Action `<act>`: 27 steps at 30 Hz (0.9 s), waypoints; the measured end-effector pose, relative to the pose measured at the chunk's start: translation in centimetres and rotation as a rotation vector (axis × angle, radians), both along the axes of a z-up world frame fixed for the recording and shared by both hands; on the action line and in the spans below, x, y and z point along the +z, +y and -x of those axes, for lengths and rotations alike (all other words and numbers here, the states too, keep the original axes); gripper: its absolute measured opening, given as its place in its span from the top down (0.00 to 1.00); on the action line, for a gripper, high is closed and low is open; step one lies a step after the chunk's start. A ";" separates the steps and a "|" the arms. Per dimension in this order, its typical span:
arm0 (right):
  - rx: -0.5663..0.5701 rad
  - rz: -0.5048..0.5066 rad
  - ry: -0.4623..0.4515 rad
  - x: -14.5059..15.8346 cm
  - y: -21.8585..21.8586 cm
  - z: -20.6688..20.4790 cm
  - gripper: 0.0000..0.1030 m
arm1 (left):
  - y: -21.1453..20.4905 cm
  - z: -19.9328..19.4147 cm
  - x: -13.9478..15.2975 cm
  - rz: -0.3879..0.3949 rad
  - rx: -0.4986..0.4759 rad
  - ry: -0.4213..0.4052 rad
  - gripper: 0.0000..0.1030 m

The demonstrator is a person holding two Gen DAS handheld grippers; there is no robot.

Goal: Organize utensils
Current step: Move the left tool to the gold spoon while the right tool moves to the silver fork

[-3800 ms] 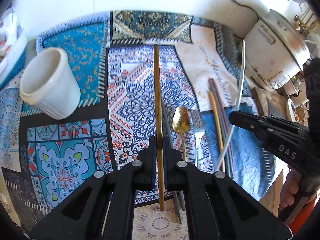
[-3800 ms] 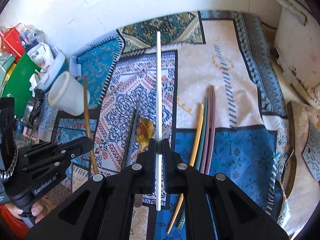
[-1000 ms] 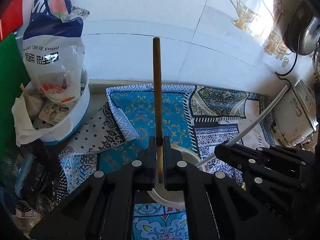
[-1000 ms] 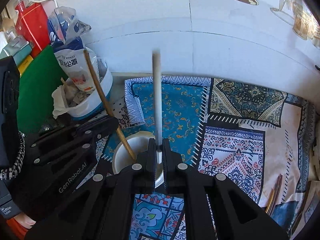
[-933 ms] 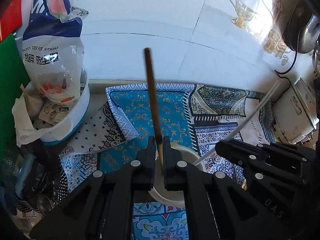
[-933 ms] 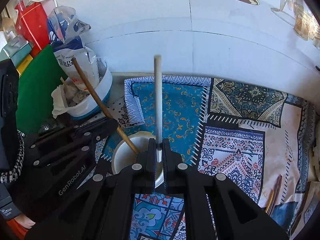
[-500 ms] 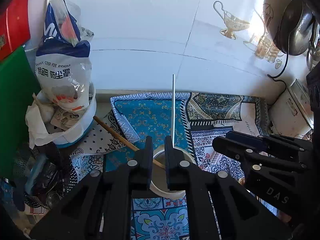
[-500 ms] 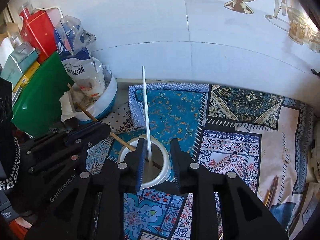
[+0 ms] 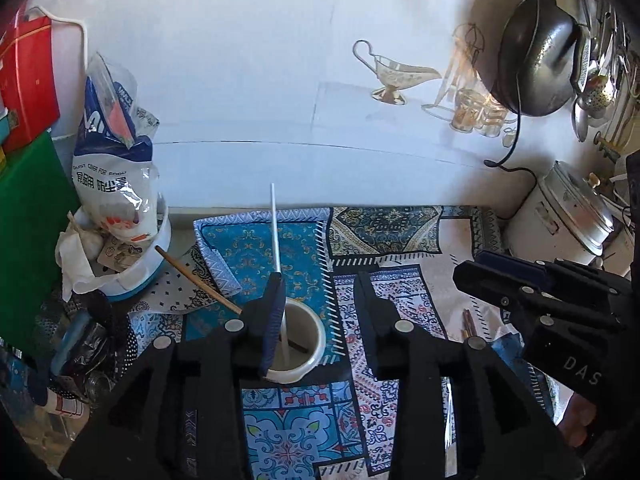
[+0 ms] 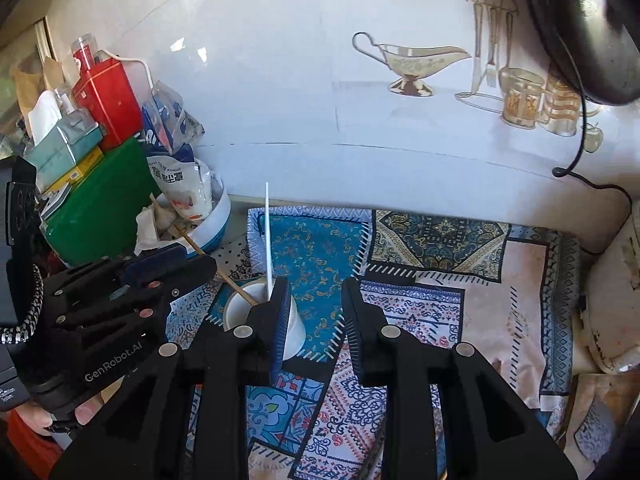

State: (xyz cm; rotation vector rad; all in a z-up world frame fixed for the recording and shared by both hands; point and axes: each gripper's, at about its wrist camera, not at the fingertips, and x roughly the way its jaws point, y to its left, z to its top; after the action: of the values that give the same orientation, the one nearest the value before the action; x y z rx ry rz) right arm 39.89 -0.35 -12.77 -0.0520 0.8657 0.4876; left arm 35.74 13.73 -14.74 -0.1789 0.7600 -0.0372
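We see the white cup (image 9: 298,338), holding a white chopstick (image 9: 275,236) and a brown chopstick (image 9: 192,274), below both hand-held grippers: left hand-held gripper (image 9: 318,294) opening, empty; right hand-held gripper (image 10: 316,294) released. Only the left view shows spare chopsticks (image 9: 468,322).

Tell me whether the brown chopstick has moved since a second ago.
Yes. The brown chopstick was upright between the left gripper's jaws; now it is released, standing in the white cup and leaning left toward the white bowl.
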 end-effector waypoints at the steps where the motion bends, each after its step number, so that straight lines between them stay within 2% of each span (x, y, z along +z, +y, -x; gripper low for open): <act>1: -0.012 0.001 0.001 0.0 -0.7 0.1 0.77 | -0.7 -0.1 0.0 0.002 -0.010 0.003 0.66; 8: -0.096 0.025 0.035 -1.2 -5.9 0.7 0.77 | -5.7 -0.8 -1.6 0.010 -0.086 0.052 0.66; 15: -0.165 0.045 0.118 -4.0 -10.3 1.2 0.77 | -10.5 -1.7 -5.7 -0.005 -0.164 0.157 0.66; 23: -0.196 0.083 0.280 -10.4 -13.2 2.0 0.77 | -13.4 -1.8 -11.6 -0.001 -0.194 0.303 0.66; 27: -0.212 0.064 0.377 -14.0 -13.7 2.2 0.77 | -13.7 -1.2 -13.9 -0.006 -0.188 0.361 0.66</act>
State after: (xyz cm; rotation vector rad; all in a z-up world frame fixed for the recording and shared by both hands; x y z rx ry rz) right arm 37.65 -14.07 -26.80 0.0756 1.2418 0.2734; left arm 36.96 0.05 -28.69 -0.1082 1.1359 -0.1845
